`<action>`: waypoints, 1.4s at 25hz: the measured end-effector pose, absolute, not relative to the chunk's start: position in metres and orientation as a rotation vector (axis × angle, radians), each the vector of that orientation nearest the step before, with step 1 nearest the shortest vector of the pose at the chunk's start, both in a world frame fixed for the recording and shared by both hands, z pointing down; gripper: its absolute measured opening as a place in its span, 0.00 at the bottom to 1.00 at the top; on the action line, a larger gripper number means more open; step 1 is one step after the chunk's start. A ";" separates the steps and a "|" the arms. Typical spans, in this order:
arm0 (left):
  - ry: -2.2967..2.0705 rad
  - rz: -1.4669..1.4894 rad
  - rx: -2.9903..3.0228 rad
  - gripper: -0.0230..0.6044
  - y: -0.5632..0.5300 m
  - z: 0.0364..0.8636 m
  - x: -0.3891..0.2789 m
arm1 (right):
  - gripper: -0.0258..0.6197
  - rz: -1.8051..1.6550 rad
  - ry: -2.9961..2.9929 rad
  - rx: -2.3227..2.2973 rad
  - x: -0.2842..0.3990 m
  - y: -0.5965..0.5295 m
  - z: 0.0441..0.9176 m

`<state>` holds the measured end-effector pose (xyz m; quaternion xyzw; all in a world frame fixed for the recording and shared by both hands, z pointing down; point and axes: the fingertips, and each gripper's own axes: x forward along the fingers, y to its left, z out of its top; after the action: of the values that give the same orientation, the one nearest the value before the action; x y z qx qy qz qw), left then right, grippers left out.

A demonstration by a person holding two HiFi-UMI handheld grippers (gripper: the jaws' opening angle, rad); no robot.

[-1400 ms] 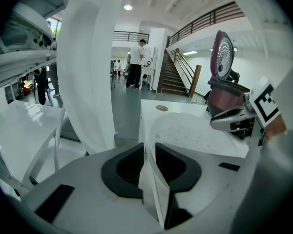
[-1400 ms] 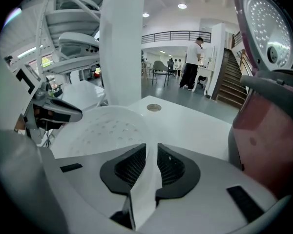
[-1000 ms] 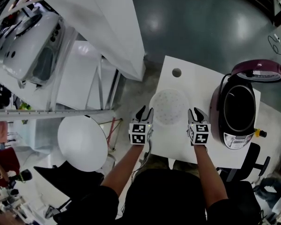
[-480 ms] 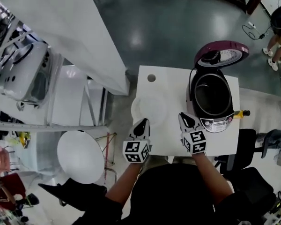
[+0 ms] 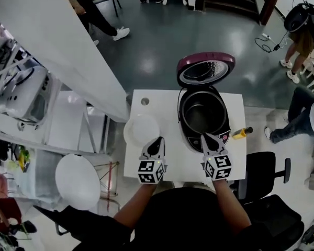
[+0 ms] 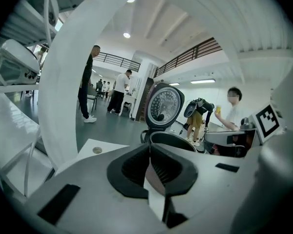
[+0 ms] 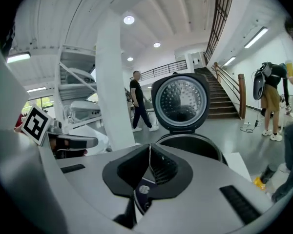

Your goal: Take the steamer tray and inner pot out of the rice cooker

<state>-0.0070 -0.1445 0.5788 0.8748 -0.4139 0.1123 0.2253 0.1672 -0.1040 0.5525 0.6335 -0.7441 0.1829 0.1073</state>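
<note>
For the step judged in hand, fetching the inner pot, start nearest. Spread the left tool (image 6: 149, 150) and the right tool (image 7: 149, 152) wide while above the near edge of the white rectangular counter (image 5: 184, 161). Carry them forward past the round white steamer tray (image 5: 142, 128), already out and lying on the counter just left of the maroon rice cooker (image 5: 181, 120). Lower to opposite sides of the dark round inner pot (image 5: 201, 114), still seated inside the cooker. Pinch the rim only, never the cooker's wall, then lift straight up and level until clear. Stay short of the open domed lid (image 5: 205, 69) standing upright behind. Set down on bare counter near the tray, well apart from the small yellow object (image 5: 242, 133) at the right edge. Left tool: pressed fully shut, just closed, nothing caught between, touching nothing, hovering just short of the tray. Right tool: likewise shut tight after closing, empty, poised before the cooker's front panel and aimed toward the pot beyond.
</note>
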 end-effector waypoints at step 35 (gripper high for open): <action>-1.117 0.644 2.258 0.27 -0.222 0.650 0.144 | 0.15 0.805 -2.052 1.583 0.363 -0.194 0.646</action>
<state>0.1441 -0.2223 0.6501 0.8368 -0.4140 0.2387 0.2674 0.3631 -0.1941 0.6465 0.5701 -0.7389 0.2897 0.2121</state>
